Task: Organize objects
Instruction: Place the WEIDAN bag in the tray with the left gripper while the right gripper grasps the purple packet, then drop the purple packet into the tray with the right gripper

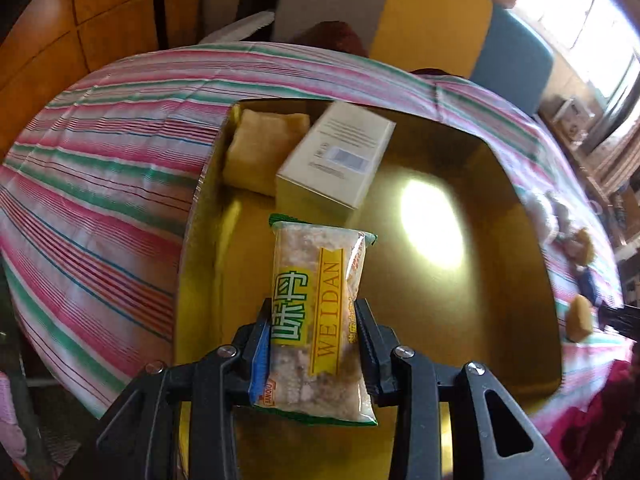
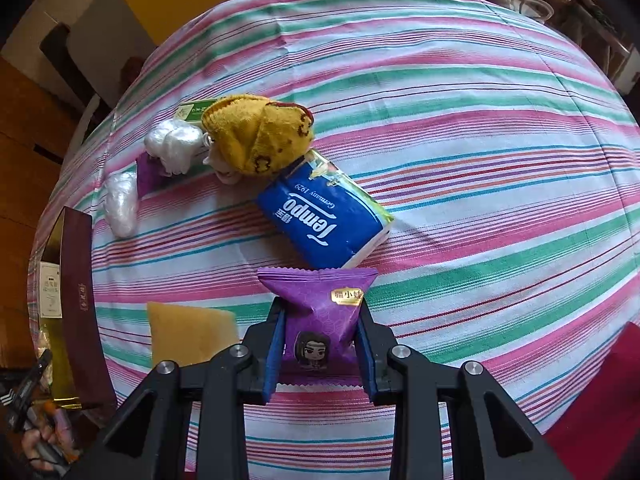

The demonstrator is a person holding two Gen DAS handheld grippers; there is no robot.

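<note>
over gold box (image 1: 500,280), snack packet (image 1: 320,308) (clamped)

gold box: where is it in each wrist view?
Left wrist: the gold box fills the centre, open, under the left gripper holding the Weidan snack.
Right wrist: only at the far left edge, its maroon wall side-on.
Shared landmark: the striped tablecloth.

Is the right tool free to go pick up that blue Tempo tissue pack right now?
Probably not yet. The right tool is already shut on a purple snack packet. The Tempo tissue pack lies uncovered on the striped cloth just ahead, so the path looks clear once the packet is released.
</note>
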